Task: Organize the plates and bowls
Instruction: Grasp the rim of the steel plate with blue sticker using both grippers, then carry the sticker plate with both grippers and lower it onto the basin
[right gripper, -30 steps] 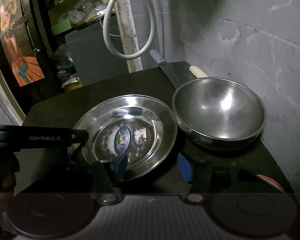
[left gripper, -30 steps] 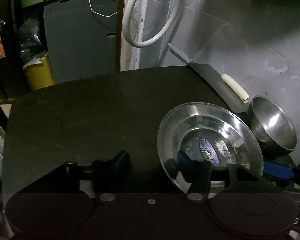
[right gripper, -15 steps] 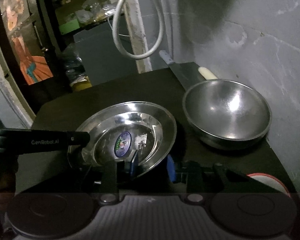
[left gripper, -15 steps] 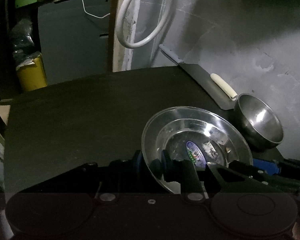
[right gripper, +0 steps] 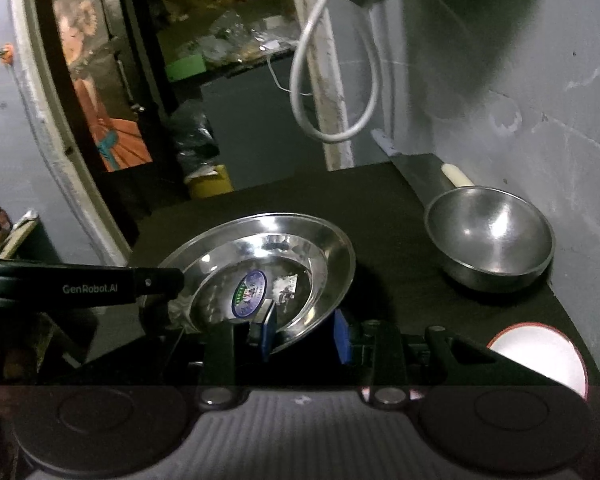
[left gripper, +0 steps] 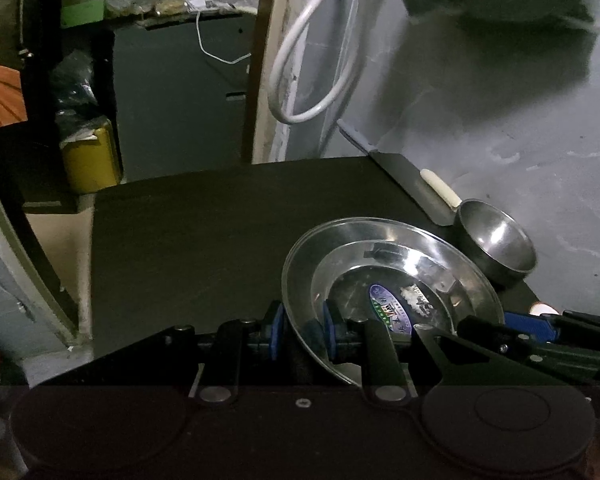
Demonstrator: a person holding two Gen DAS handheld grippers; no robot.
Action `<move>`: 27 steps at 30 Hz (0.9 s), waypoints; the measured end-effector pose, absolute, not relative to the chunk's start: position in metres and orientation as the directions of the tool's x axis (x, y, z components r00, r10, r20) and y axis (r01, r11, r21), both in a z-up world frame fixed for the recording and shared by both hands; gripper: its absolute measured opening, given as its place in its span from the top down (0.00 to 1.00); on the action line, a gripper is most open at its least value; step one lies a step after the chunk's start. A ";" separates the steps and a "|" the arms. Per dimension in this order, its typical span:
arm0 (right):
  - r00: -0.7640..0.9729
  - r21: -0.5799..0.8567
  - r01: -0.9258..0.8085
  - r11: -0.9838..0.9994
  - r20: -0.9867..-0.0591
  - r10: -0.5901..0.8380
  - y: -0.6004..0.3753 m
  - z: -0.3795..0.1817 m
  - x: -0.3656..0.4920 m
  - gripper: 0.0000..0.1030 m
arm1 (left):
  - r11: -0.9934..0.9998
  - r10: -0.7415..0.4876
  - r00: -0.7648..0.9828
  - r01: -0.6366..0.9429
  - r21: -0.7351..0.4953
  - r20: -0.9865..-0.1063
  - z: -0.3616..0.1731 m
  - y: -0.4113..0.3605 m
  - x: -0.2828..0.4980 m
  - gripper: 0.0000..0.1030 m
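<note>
Where dark table [left gripper: 204, 240] meets grey wall [left gripper: 520, 128] | bowl [right gripper: 488, 236] beside it

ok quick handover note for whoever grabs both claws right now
Left claw: jaws just closed, shut on the plate's near-left rim.
Right claw: jaws just closed, shut on the plate's near-right rim.
Plate: tilted, held over the dark table.
Bowl: empty, on the table by the wall, right of the plate, apart from it.
Done: plate gripped by both claws.
Left: set the plate down, sort the bowl with it.
</note>
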State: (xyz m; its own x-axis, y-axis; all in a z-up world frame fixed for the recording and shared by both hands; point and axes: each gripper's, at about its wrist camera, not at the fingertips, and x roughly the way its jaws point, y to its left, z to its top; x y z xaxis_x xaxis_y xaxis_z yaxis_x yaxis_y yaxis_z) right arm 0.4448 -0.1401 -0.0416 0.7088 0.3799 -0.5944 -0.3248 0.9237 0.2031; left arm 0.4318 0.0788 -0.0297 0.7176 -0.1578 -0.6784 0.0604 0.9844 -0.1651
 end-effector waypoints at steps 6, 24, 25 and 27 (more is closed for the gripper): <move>0.698 0.221 -0.355 0.908 -0.584 0.415 -0.137 -0.032 0.409 0.67 | 0.987 -0.136 0.727 0.040 -0.156 -0.673 -0.017 0.084 0.388 0.78; 0.607 0.226 -0.471 0.853 -0.618 0.499 -0.126 -0.024 0.326 0.66 | 0.994 -0.092 0.690 0.018 -0.110 -0.718 -0.018 0.097 0.287 0.73; 0.603 0.226 -0.475 0.850 -0.621 0.502 -0.125 -0.025 0.321 0.66 | 0.994 -0.090 0.687 0.020 -0.105 -0.721 -0.018 0.097 0.282 0.73; 0.589 0.229 -0.484 0.844 -0.628 0.509 -0.126 -0.027 0.314 0.67 | 0.995 -0.088 0.679 0.023 -0.099 -0.729 -0.020 0.097 0.273 0.72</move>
State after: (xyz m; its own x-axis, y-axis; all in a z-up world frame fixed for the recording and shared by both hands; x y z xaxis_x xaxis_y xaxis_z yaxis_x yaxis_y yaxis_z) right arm 0.3140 -0.1255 -0.0270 0.5887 0.5085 -0.6284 -0.4844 0.8442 0.2295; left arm 0.2728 0.0965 -0.0198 0.6790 -0.0878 -0.7288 0.0226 0.9949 -0.0988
